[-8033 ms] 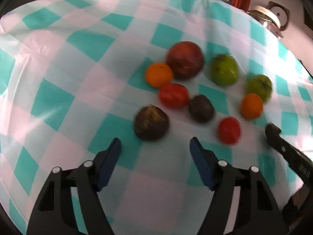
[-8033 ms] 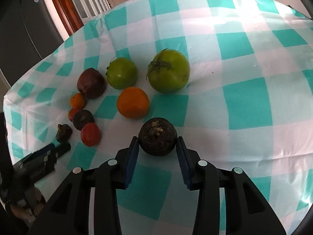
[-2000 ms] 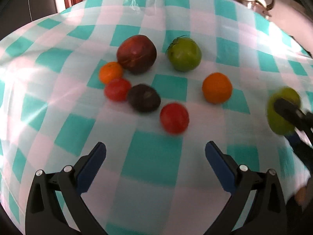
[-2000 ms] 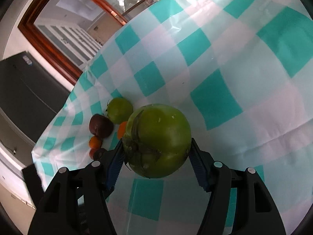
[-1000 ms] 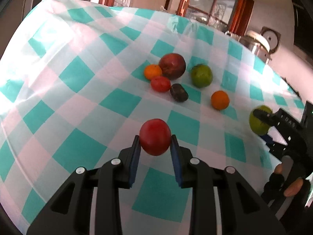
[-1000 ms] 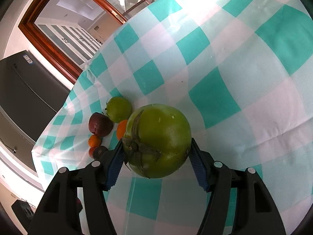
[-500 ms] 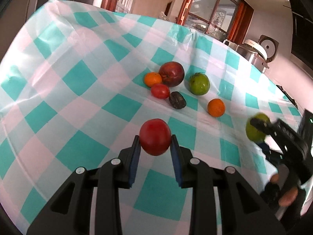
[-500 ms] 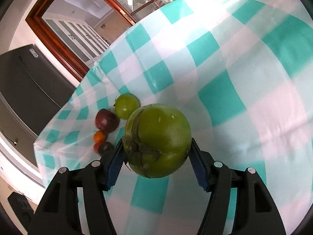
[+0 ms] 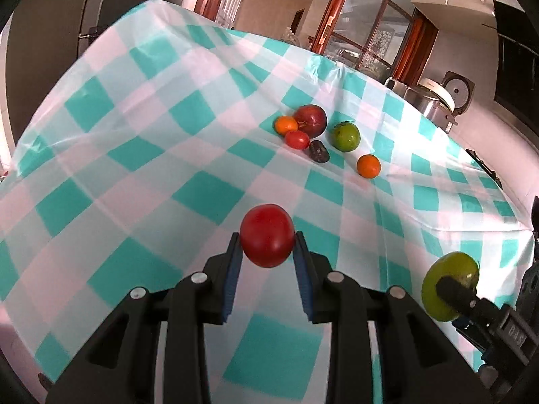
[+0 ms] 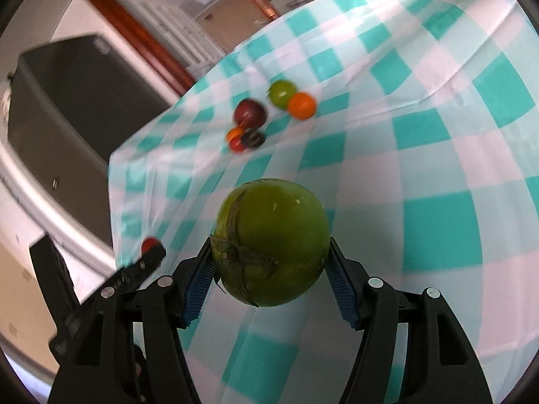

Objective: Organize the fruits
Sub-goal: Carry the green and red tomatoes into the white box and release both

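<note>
My left gripper (image 9: 267,252) is shut on a red tomato (image 9: 267,234), held above the near part of the checked tablecloth (image 9: 141,155). My right gripper (image 10: 271,262) is shut on a large green tomato (image 10: 273,242), also lifted off the cloth; that green tomato (image 9: 449,289) shows at the lower right of the left wrist view. Far back on the cloth lie a dark red fruit (image 9: 310,120), two orange fruits (image 9: 285,124) (image 9: 369,166), a small red tomato (image 9: 296,139), a dark purple fruit (image 9: 319,151) and a green tomato (image 9: 346,137).
The cloth's near right edge (image 9: 478,232) drops off beside the right gripper. A rice cooker (image 9: 444,96) and a metal pot (image 9: 407,96) stand beyond the far right corner. A dark cabinet (image 10: 77,101) and wooden door frames (image 9: 340,10) lie behind the table.
Both grippers have drawn back from the fruit cluster, which now looks smaller and farther away. The right gripper has rolled, and the green tomato sits lower right in the left view.
</note>
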A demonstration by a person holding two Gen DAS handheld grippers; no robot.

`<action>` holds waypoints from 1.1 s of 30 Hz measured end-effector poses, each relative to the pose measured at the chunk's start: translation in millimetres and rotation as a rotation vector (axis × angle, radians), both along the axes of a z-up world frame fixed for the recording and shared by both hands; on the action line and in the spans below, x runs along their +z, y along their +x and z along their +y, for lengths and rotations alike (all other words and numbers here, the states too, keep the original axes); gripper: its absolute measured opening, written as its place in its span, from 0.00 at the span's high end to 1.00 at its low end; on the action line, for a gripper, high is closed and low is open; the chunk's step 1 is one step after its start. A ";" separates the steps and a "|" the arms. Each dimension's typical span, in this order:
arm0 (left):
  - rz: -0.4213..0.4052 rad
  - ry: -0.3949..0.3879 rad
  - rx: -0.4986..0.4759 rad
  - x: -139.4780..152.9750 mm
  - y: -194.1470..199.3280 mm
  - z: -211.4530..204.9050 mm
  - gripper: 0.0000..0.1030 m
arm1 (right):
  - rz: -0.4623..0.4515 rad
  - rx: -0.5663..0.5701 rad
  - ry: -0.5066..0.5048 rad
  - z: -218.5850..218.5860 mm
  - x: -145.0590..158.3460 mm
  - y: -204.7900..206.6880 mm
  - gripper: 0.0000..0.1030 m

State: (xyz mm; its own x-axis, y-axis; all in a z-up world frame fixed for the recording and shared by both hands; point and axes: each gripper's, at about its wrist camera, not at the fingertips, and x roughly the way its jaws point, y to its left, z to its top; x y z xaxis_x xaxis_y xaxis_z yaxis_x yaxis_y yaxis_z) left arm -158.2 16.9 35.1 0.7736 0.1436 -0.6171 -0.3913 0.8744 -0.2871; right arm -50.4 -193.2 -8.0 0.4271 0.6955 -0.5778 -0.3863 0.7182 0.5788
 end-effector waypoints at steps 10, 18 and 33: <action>0.038 0.010 -0.003 -24.5 -86.5 26.3 0.70 | -0.080 0.154 -0.071 36.9 9.8 -51.0 0.39; 0.017 0.074 0.088 -25.8 -191.8 58.9 0.69 | -0.173 0.476 -0.149 113.5 11.6 -127.4 0.39; 0.304 0.078 0.326 -99.2 -278.2 151.7 0.69 | -0.303 1.104 -0.411 243.5 -35.6 -284.9 0.39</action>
